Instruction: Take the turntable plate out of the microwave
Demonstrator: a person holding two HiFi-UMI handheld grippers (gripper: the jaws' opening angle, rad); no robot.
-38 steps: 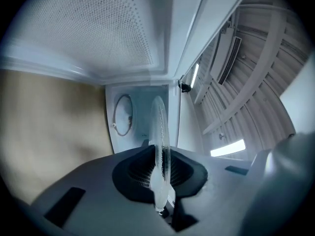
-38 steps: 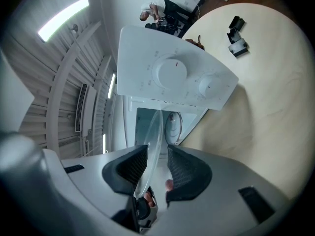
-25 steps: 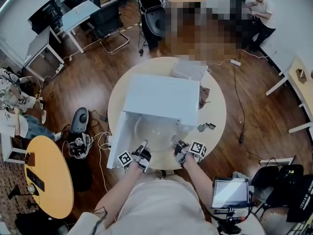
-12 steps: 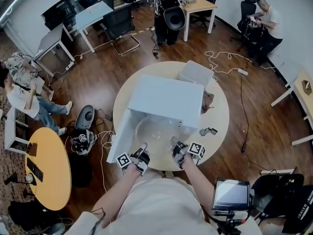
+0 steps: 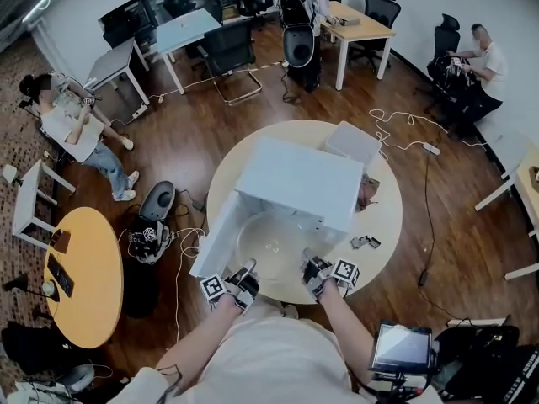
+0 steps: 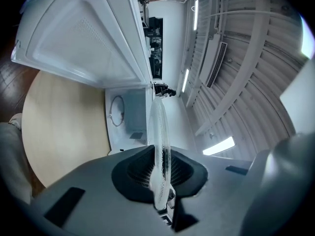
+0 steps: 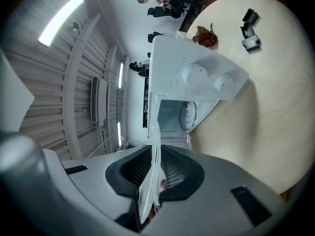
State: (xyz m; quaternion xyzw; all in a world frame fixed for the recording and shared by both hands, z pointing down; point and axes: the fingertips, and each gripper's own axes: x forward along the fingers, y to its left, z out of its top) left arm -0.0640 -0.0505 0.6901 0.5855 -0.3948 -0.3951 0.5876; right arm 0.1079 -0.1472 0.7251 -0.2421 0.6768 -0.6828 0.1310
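The clear round glass turntable plate (image 5: 269,244) is held roughly flat just in front of the opening of the white box-shaped microwave (image 5: 295,179), above the near part of the round pale wooden table (image 5: 383,213). Whether its far edge has cleared the cavity cannot be told from the head view. The near rim is gripped at two places, one to each side of the plate's middle. The left gripper (image 5: 246,271) is pinched tight on the rim, with the glass seen edge-on between its pads in the left gripper view. The jaws of the right gripper (image 5: 308,267) are closing, the rim stands between them, and the pads appear to press on it. The bulk of the plate thus lies ahead of both sets of fingers, between them and the cavity, and neither hand is plainly nearer. The bare roller ring (image 7: 187,113) is seen on the cavity floor, so the plate is judged to be already lifted off it. The open door (image 5: 215,234) stands just beside the left gripper, so a straight, level pull toward the person, with both hands matched, is judged to be called for.
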